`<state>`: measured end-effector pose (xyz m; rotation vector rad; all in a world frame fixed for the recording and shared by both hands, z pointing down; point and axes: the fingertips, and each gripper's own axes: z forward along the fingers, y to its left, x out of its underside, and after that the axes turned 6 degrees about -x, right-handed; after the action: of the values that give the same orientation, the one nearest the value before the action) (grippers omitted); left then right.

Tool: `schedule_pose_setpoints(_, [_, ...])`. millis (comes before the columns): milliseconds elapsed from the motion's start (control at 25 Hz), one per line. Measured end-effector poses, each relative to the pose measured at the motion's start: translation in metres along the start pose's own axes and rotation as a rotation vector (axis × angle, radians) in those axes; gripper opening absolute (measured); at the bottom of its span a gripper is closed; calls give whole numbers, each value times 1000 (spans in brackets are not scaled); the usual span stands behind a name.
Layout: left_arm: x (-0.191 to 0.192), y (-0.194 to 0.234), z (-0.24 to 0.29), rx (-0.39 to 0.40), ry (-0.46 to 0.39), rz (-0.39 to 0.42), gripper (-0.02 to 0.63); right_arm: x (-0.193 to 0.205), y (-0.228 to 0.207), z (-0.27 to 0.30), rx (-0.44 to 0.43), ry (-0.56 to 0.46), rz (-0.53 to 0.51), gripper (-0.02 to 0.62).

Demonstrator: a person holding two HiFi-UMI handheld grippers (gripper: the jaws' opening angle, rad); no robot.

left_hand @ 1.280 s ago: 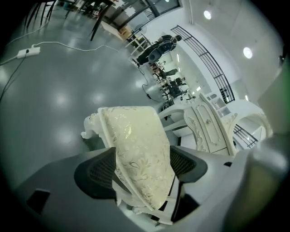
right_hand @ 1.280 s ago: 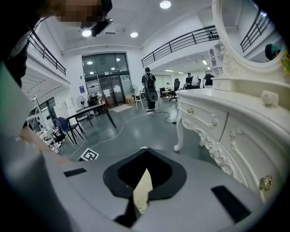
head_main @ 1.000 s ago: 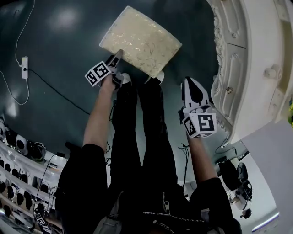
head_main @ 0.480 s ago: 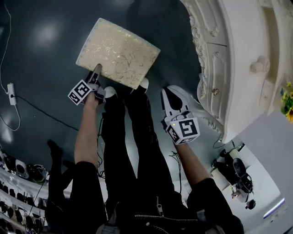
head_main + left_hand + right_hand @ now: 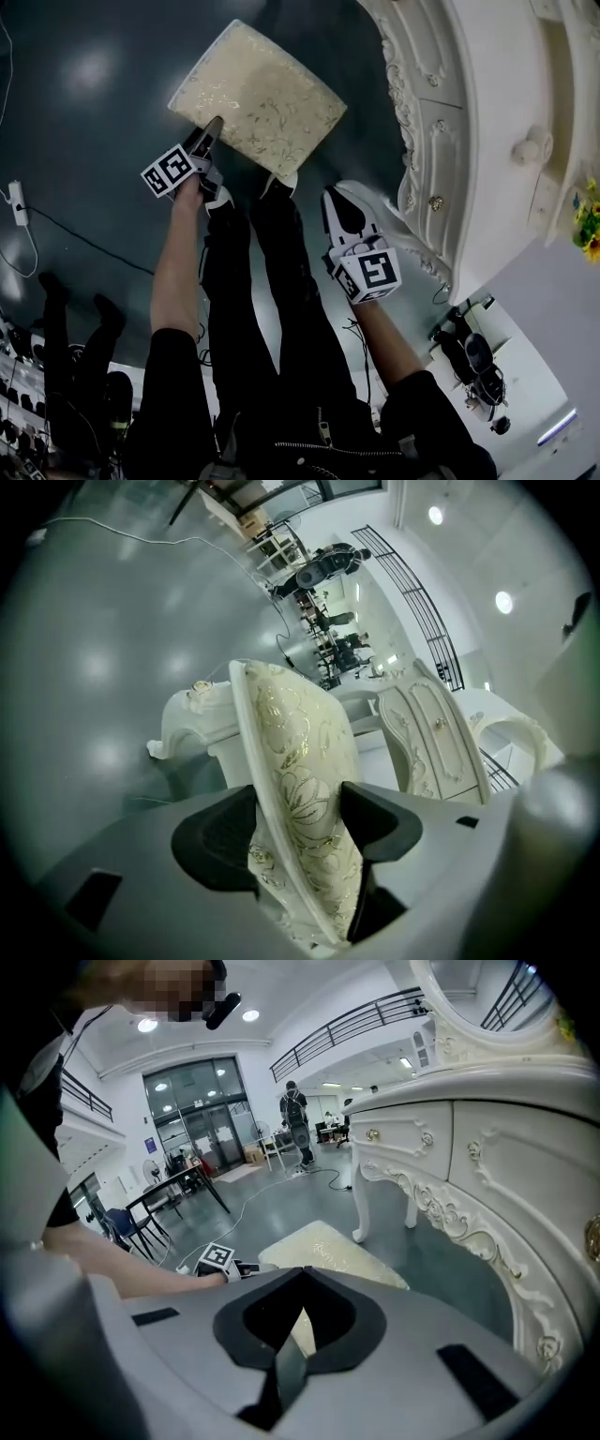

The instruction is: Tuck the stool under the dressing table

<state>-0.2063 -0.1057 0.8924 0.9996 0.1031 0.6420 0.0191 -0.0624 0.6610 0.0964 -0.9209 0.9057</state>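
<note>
Entry: stool not yet under the table.

Left tongs (image 5: 300,808): the padded seat of the stool (image 5: 258,98) sat between the two dark pads, at the near left corner of the cushion. Jaws were closing on it. Both pads (image 5: 380,822) lay against the cream, gold-patterned fabric, one on top and one on the rim, so I read it as a wide grip on the seat edge. One white carved leg (image 5: 187,728) showed under the cushion in the left gripper view.

Right tongs (image 5: 302,1274): jaws together, tips meeting, nothing between them. They hung free beside my right leg, pointing down and forward, near the front edge of the dressing table (image 5: 487,122) but not touching it as far as the head view showed.

Stool position: standing on the dark glossy floor (image 5: 94,112) just ahead of my shoes (image 5: 281,183), its near edge over my toes in the head view. It stood left of the dressing table with a strip of bare floor between them — out in the open, not beneath the table top.

Table: white, with carved scrollwork along the apron, small round drawer knobs and a curved leg (image 5: 361,1208).

Other: a white power strip (image 5: 16,202) with a black cable lay on the floor well off to the left.
</note>
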Motion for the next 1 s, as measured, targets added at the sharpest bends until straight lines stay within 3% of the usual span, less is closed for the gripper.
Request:
schedule_pose_setpoints(480, [35, -69, 101, 89, 107, 111, 290, 3, -49, -3, 52, -32, 38, 8])
schedule_pose_setpoints(1000, [90, -151, 193, 183, 216, 145, 281, 6, -90, -14, 66, -52, 62, 8])
